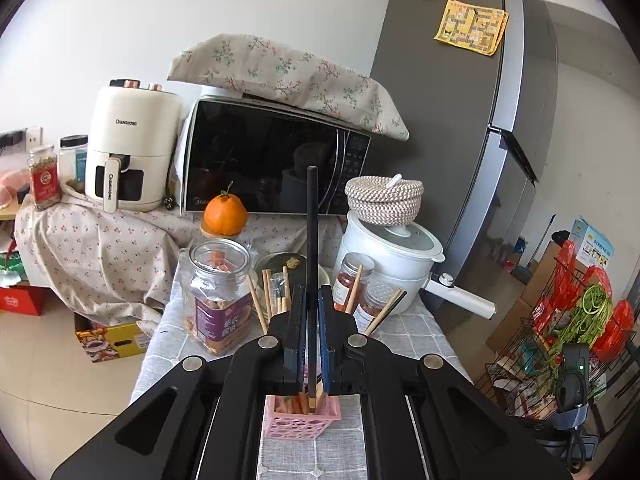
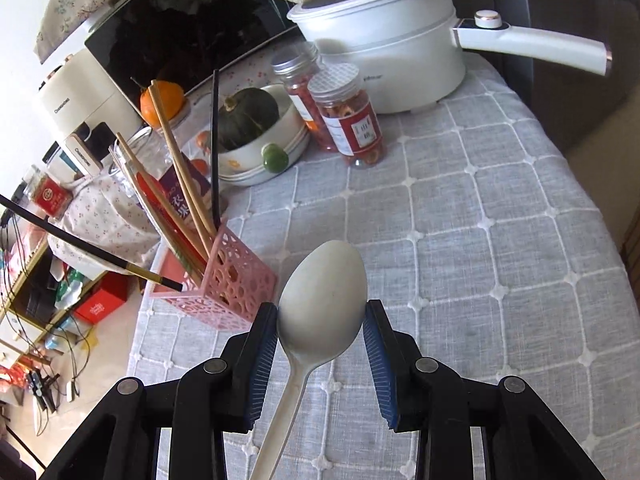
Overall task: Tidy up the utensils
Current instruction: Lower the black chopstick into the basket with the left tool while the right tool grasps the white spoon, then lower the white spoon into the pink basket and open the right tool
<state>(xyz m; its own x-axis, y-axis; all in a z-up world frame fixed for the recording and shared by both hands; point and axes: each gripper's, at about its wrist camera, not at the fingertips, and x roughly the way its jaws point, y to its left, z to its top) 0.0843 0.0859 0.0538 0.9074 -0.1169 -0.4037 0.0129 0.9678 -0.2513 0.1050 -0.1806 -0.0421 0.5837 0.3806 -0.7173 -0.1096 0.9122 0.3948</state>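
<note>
Your left gripper (image 1: 312, 300) is clamped on a black chopstick (image 1: 311, 240), its jaws pressed together on the shaft. The chopstick runs straight up between the pads, and its lower end reaches down into the pink holder (image 1: 302, 414) that sits directly beneath the gripper. From your right wrist view, the same chopstick (image 2: 80, 244) comes in from the left at a slant, its tip entering the open top of the holder (image 2: 224, 280).

The holder stands near the left edge of the tabletop (image 2: 480, 240), which is covered with a grey quilted cloth. Several wooden chopsticks (image 2: 176, 160) already lean in it, along with one more black one standing almost upright.

Your right gripper (image 2: 322, 316) holds a white spoon (image 2: 324, 296) by its bowl, the blue pads touching the bowl on both sides. The bowl faces away from you and the handle runs back down under the gripper. The spoon hangs above the cloth, just beside the holder on its right.

Toward the far edge of the tabletop stand two jars (image 2: 348, 116), a bowl with a green squash (image 2: 248, 116) and a white pot (image 2: 384, 32).
</note>
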